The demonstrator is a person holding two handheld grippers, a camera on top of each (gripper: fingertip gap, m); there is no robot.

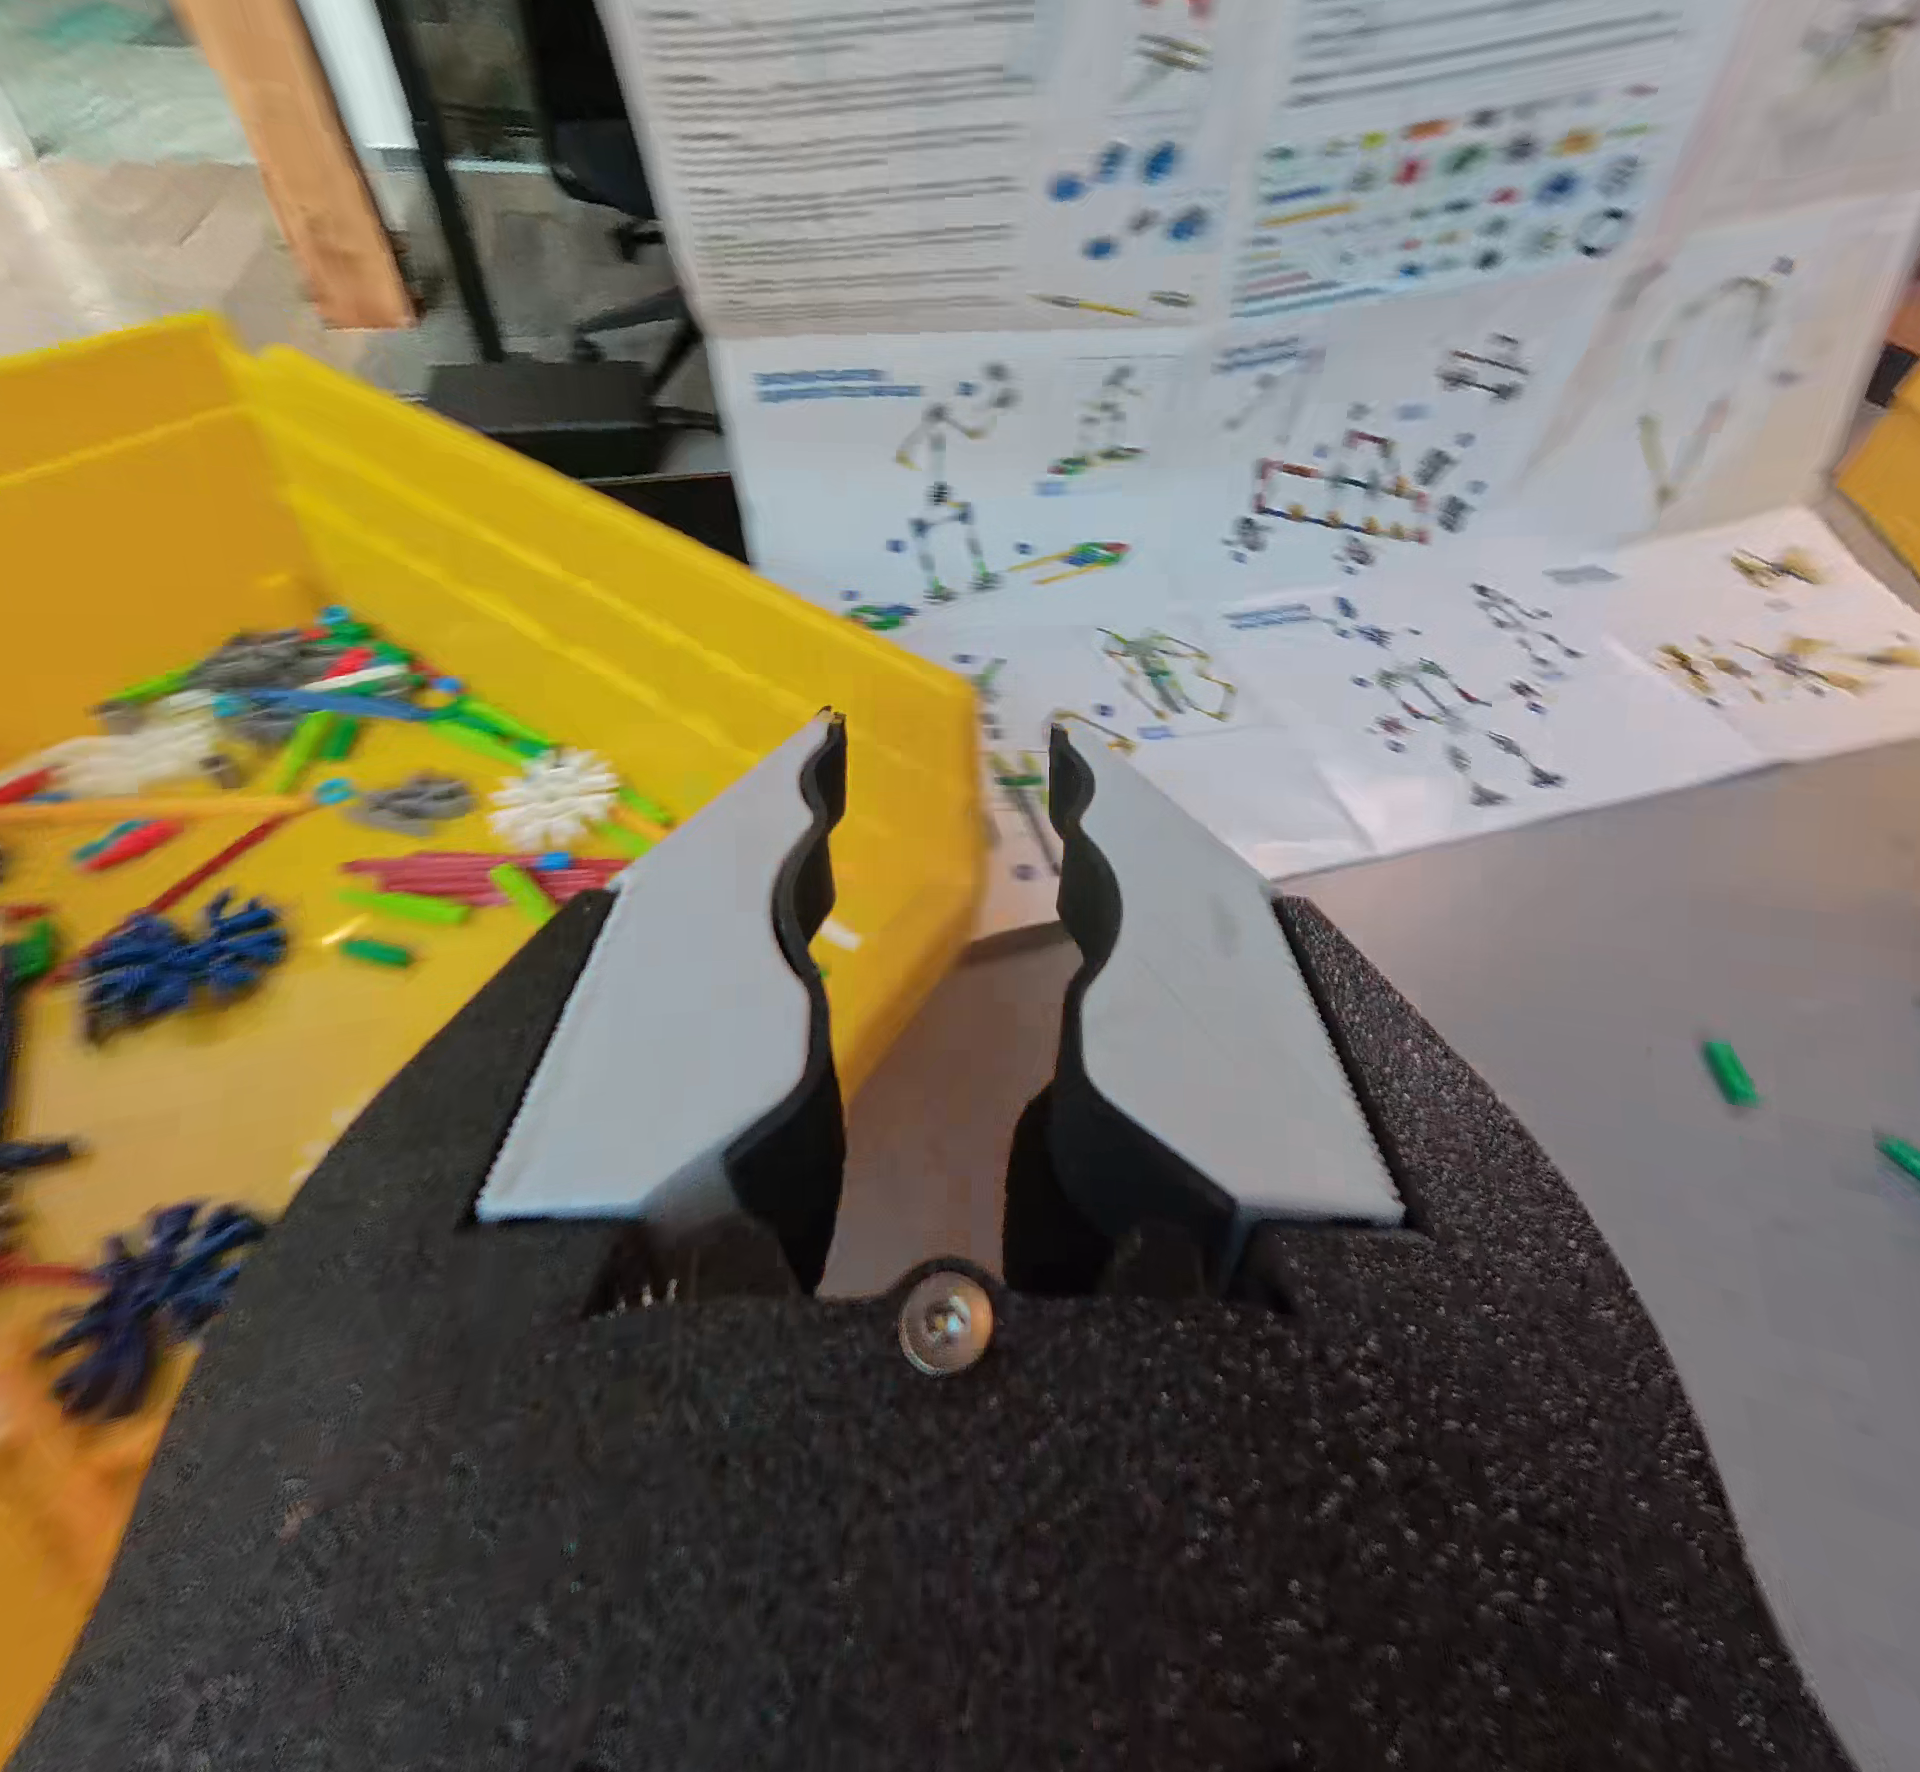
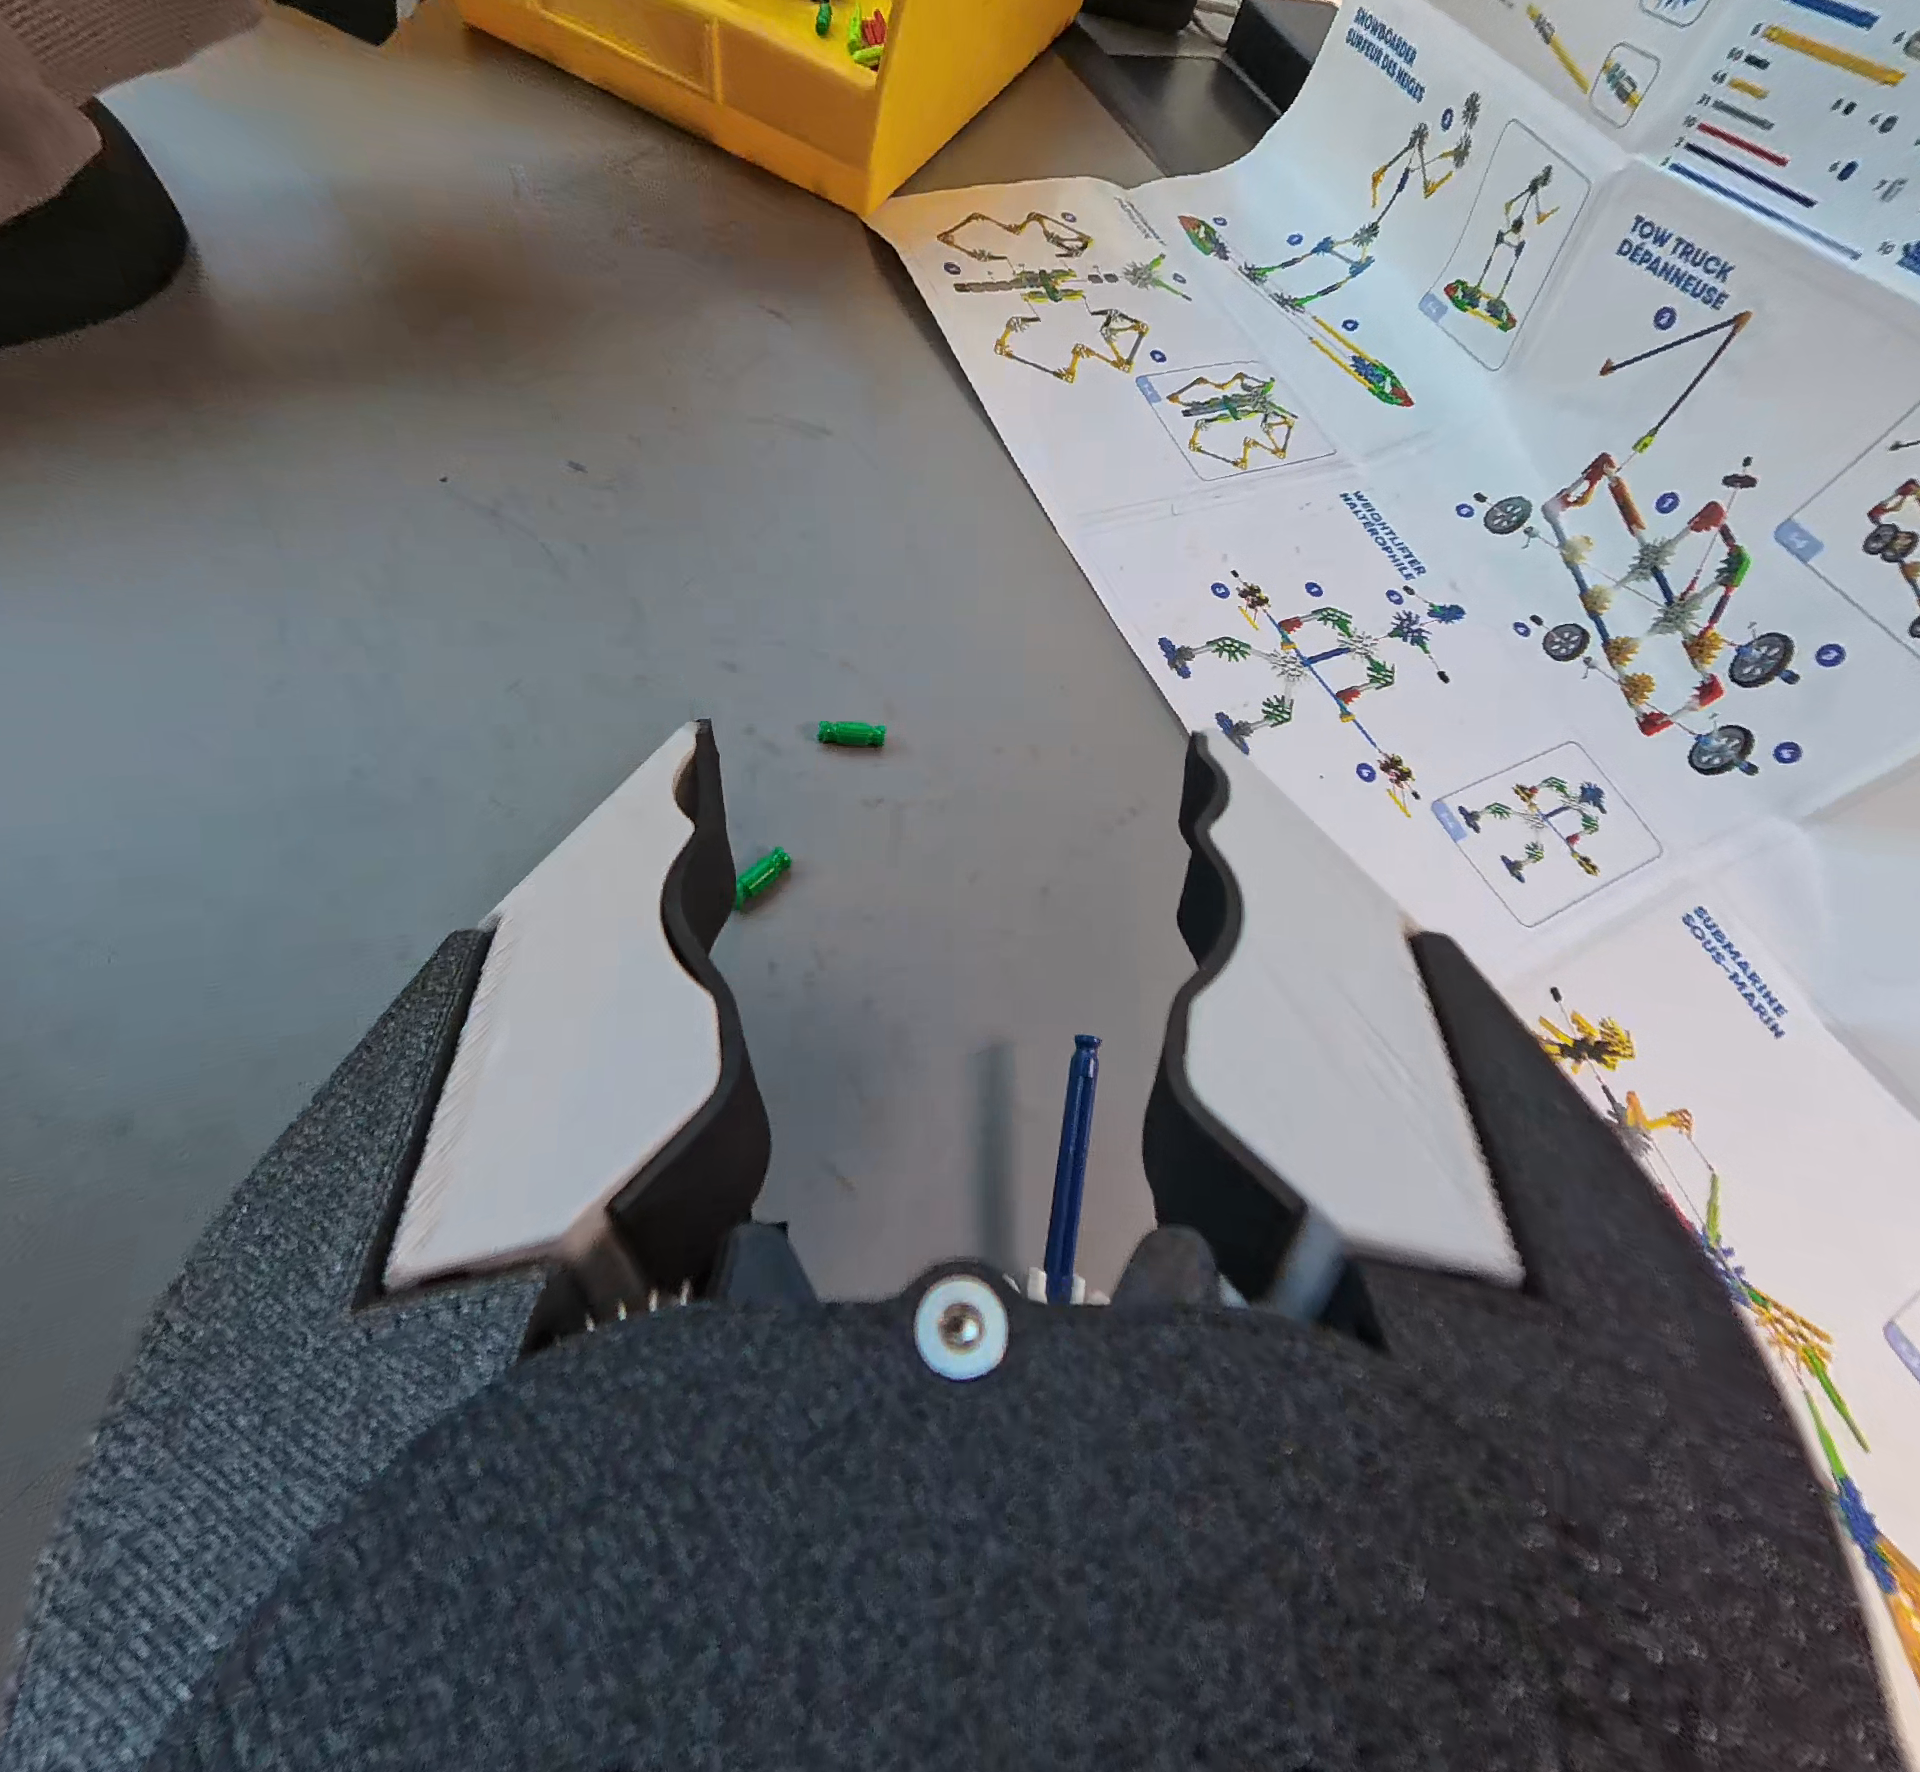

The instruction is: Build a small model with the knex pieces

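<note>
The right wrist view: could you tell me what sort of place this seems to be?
Probably a lab or office workbench set up for toy construction: a yellow bin of plastic rods and connectors, a fold-out instruction sheet, and loose green pieces on a grey table.

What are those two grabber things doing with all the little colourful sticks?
A person holds both. The left gripper is open and empty, over the edge of a yellow bin full of building pieces. The right gripper is open above the grey table, with two small green rods and a blue rod lying loose beneath it. A big instruction sheet is spread out alongside.
</note>
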